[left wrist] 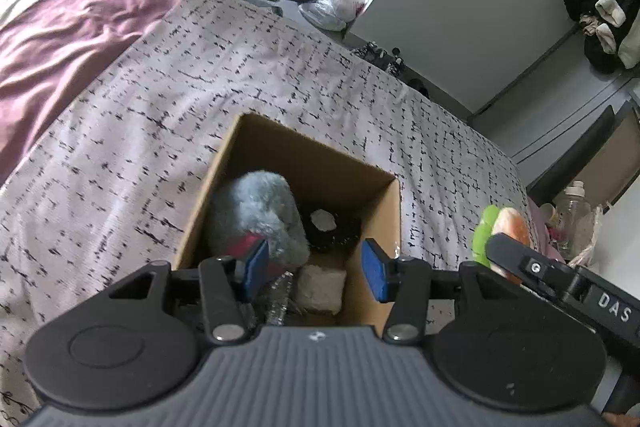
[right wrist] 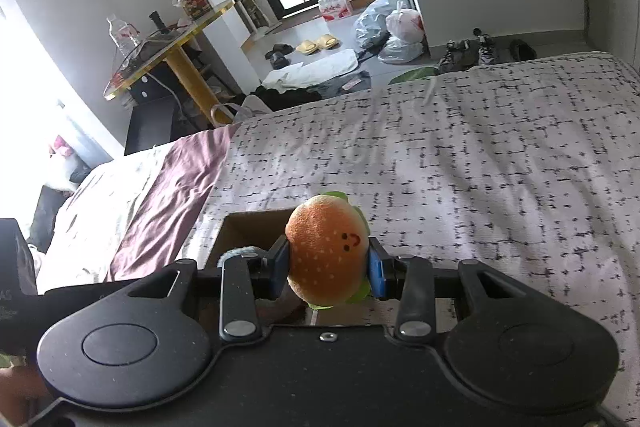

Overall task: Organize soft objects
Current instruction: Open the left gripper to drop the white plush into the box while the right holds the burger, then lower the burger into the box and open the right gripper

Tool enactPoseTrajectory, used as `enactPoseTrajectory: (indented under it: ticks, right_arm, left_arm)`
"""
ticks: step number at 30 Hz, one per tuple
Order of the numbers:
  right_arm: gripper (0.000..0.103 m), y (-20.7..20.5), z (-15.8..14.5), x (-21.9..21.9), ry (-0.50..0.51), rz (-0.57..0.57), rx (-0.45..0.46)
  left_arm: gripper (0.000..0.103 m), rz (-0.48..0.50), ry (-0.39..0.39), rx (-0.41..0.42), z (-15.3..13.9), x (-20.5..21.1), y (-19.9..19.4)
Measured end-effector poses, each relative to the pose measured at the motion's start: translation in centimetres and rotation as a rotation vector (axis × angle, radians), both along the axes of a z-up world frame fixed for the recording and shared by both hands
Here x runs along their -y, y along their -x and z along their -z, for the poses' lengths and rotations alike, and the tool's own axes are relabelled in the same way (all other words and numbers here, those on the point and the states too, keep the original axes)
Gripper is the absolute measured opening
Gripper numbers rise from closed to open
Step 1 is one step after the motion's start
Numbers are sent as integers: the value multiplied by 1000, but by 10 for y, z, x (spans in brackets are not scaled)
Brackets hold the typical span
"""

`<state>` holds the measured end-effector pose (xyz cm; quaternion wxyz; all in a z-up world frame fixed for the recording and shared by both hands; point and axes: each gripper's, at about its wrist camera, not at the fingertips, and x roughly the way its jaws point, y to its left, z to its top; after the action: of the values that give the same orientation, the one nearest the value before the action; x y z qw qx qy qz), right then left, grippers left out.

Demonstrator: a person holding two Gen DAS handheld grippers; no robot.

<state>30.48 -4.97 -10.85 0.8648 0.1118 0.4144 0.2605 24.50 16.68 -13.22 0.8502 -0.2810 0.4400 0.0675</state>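
A: Left wrist view. Left gripper (left wrist: pixel 316 269) hangs over the open brown cardboard box (left wrist: pixel 394 211) on the bed with the grey black-dashed sheet (left wrist: pixel 240 75). Jaws released, nothing between the blue pads. Inside the box: a fluffy grey-blue plush toy (left wrist: pixel 260 215), a black soft item with a white patch (left wrist: pixel 330 227), a white fuzzy block (left wrist: pixel 322 287).

B: Right wrist view gives little of that. Only the box's far wall and a tuft of the grey plush show behind the gripper body. Right gripper (right wrist: pixel 328 267), jaws clenched on the orange plush hamburger with a stitched smile (right wrist: pixel 326 251), pads pressing both sides, green felt lettuce at top and bottom.

A: From my side the hamburger is a sliver, right of the box, half covered by the right gripper's black finger.

B: Whether it is above the box opening, cannot tell.

A: Something red by my left pad, also silvery material; both too blocked to identify.
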Motion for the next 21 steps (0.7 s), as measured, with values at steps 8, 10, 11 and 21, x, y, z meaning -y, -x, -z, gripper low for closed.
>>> enactPoseTrajectory:
  ticks: [8,10,11,21]
  right_arm:
    - [44,-3,1,-34,-7,-33,-12]
    - [53,-2,0,-39,-17,-35,1]
    - [63,-1,-1,-39,-25,-35,8]
    - [70,8,-7,-15,-36,-12,6]
  left_arm:
    - [58,-27,-33,10,-11,-18,9]
    - [58,-28,-41,4,-12,-21,11]
    - [58,-29,-48,1,-13,-22,12]
    - [75,-30,-62,-11,-23,-19,15]
